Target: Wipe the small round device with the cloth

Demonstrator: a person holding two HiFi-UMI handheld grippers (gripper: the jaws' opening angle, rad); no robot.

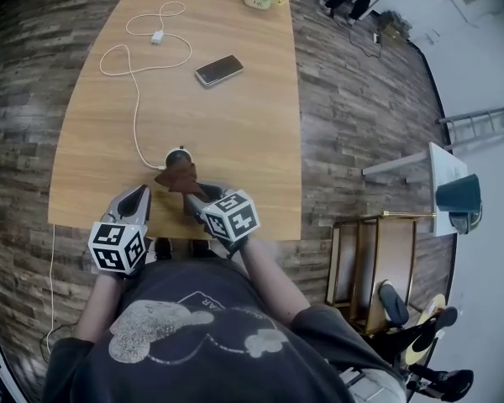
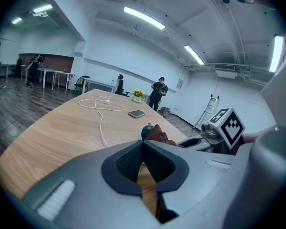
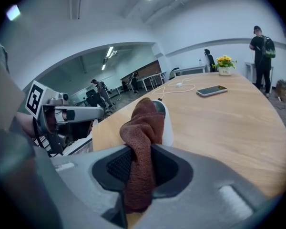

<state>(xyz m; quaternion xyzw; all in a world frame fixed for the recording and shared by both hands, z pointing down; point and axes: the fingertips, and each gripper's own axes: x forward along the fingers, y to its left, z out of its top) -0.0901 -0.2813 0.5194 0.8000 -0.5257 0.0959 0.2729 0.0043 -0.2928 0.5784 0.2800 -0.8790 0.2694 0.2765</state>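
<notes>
Cloth point(image 3: 142, 128) clamped in right tongs point(image 3: 139, 178), touching device point(image 3: 168, 130)

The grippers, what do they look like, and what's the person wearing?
Left gripper and right gripper are grey shells with dark ribbed pads, each carrying a white cube with black square markers. The person's T-shirt is dark with a pale print.

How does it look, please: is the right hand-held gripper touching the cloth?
Touching. The right gripper view shows the right hand-held gripper shut on the cloth, pinched between its jaws.
</notes>
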